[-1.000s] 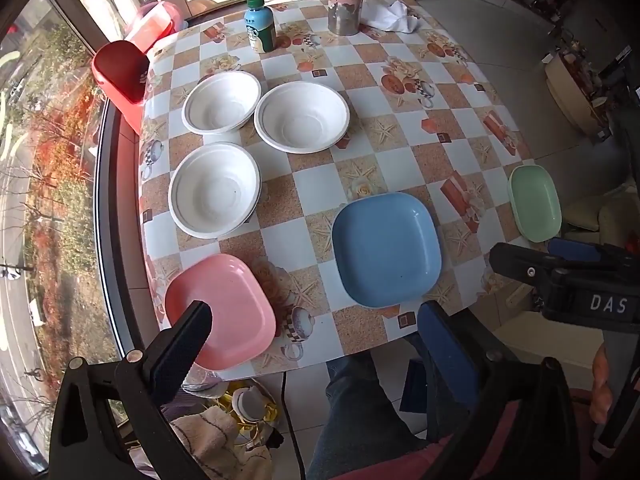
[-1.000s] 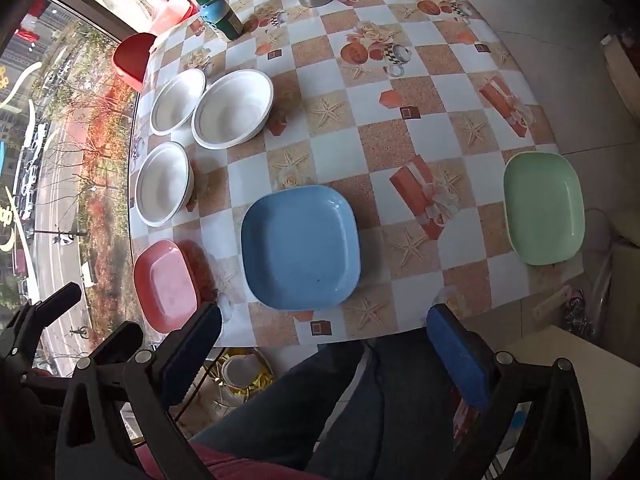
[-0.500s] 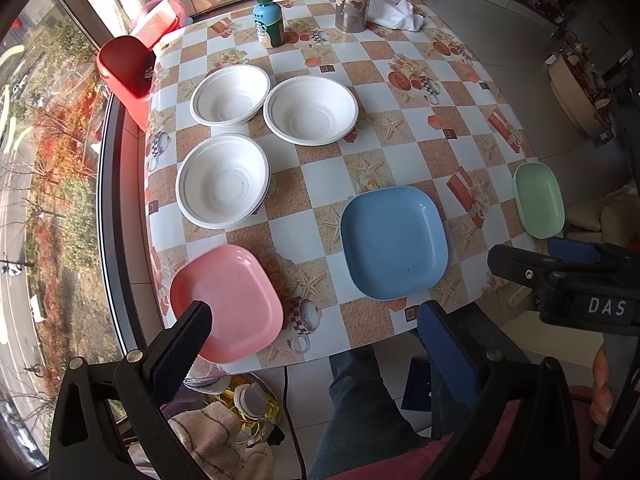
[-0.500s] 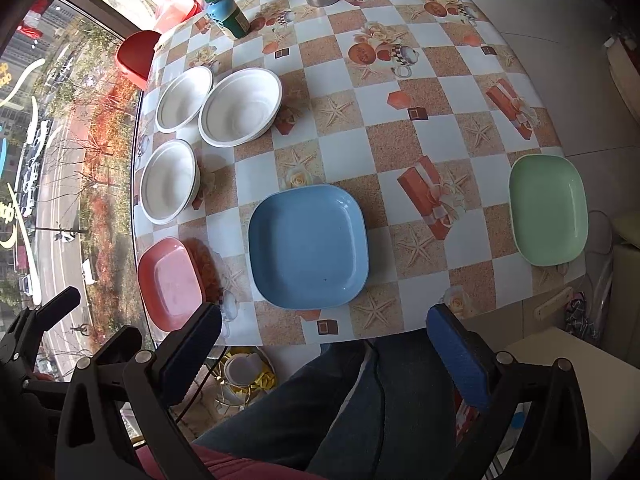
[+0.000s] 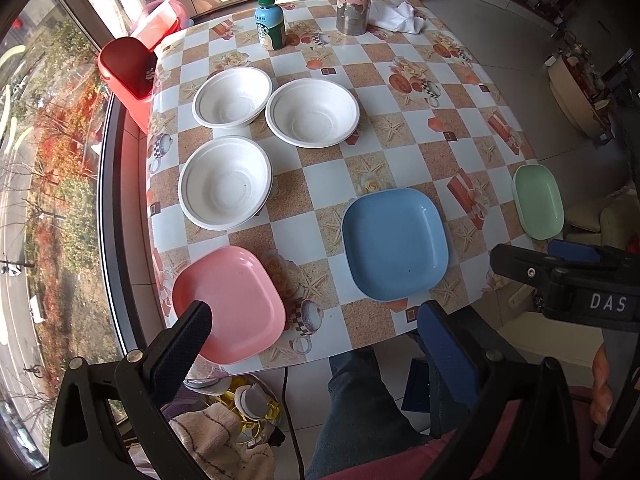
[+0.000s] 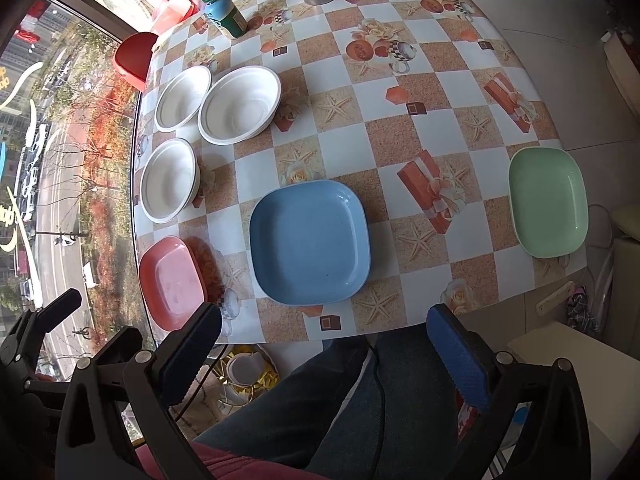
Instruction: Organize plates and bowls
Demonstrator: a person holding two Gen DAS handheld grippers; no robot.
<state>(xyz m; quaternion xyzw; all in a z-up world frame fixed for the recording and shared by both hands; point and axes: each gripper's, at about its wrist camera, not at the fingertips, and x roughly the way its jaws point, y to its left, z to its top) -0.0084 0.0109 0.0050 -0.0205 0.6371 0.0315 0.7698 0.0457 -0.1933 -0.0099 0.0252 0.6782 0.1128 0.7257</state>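
Left gripper wide, empty, over near edge by pink plate; three white bowls clustered far-left, unstacked; blue plate centre; green plate overhangs right edge; right gripper wide, empty; likely staged for stacking.

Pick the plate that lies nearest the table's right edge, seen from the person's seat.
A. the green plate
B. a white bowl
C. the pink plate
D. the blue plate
A: the green plate lies at the right edge of the table, while the blue plate sits mid-front and the pink plate lies at the left edge.
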